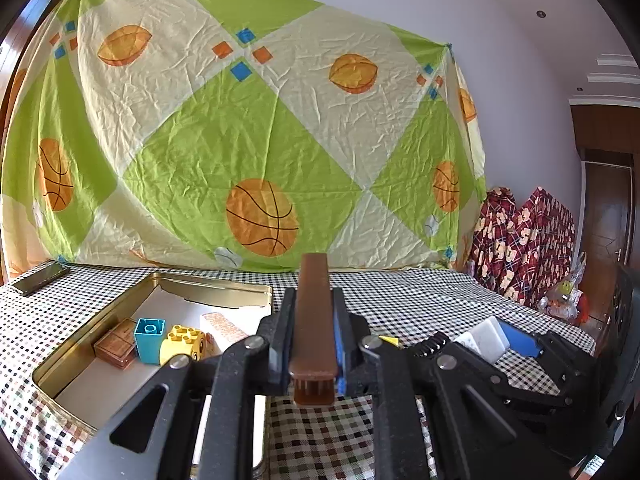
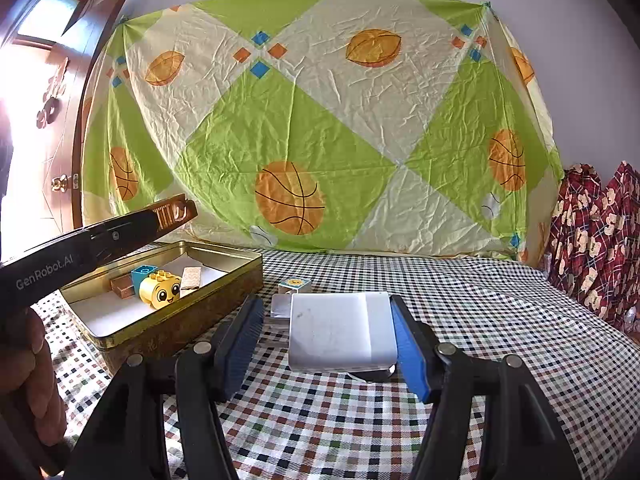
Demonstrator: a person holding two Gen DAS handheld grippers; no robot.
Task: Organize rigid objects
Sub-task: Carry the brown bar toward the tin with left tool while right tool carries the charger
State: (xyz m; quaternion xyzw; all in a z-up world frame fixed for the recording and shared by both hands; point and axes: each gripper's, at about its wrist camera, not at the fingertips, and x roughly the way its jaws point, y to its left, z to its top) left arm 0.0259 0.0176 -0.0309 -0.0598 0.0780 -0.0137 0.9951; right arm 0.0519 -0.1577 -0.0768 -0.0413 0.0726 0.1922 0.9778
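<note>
A home bedroom: bed point(image 2: 460, 288) in checked cloth, wooden door point(image 2: 48, 128).

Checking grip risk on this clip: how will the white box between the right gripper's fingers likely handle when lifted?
The white box looks stiff, with flat parallel sides, so probably a stable pinch. Its smooth surface may slip. It appears light, though that is a guess.

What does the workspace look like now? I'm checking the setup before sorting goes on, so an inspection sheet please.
Surface: checked tablecloth.
Job's things: gold tin holding a yellow toy block, blue block, brown block; brown comb; white box.
Clutter: phone, small sun-face box.
Grippers: left gripper shut on comb; right gripper around white box.
Cables: nothing seen.
Surroundings: basketball-print sheet, red patterned bags.
</note>
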